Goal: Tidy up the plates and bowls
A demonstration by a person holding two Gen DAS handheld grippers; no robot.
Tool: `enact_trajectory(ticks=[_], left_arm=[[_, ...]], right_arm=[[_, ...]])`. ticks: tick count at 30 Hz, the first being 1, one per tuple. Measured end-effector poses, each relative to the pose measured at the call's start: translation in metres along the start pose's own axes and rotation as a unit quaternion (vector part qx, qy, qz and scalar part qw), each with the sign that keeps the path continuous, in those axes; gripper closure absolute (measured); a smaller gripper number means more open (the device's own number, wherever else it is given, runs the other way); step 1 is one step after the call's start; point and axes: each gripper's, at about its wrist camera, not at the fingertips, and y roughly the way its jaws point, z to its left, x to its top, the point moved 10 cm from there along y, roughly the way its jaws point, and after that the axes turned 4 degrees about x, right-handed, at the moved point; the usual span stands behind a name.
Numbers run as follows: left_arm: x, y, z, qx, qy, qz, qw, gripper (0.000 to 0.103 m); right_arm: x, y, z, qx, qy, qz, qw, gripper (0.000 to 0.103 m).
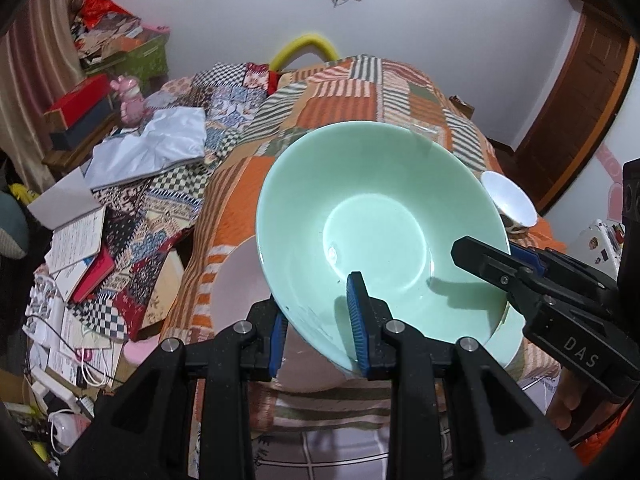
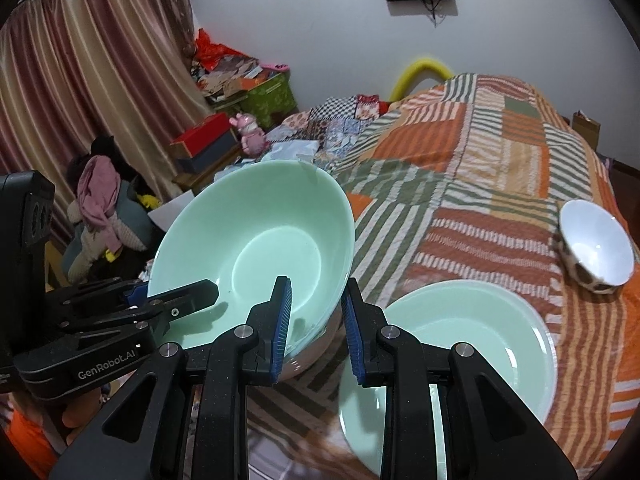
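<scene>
A large pale green bowl (image 1: 376, 216) hangs tilted above the patchwork bed. My left gripper (image 1: 318, 328) is shut on its near rim, one blue pad inside and one outside the wall. My right gripper (image 2: 316, 332) is shut on the green bowl (image 2: 256, 240) at the opposite rim; in the left wrist view it enters as the right gripper (image 1: 486, 258) from the right. The left gripper (image 2: 192, 296) shows at the left of the right wrist view. A second green bowl (image 2: 480, 344) rests on the quilt. A pinkish plate (image 1: 236, 280) lies under the held bowl.
A small white bowl (image 2: 596, 252) with a brown-spotted outside lies tipped on the striped quilt (image 2: 480, 168) at the right. Books, papers and a silver bag (image 1: 152, 148) clutter the bed's left side. Curtains (image 2: 80, 100) and boxes stand beyond.
</scene>
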Motion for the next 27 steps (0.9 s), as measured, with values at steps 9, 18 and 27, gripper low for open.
enact_trajectory(ticks=[9,18,27], left_arm=[[-0.028,0.025,0.024,-0.001,-0.026,0.035,0.9990,0.075],[-0.045,0.045,0.041,0.004,-0.039,0.061,0.9974,0.075],[-0.051,0.059,0.049,0.014,-0.038,0.065,0.9971,0.075]], right_arm=[[-0.020,0.027,0.011,0.006,-0.001,0.038,0.999,0.079],[-0.039,0.050,0.014,0.014,0.008,0.076,0.997,0.079],[-0.049,0.065,0.012,0.014,0.013,0.098,0.995,0.080]])
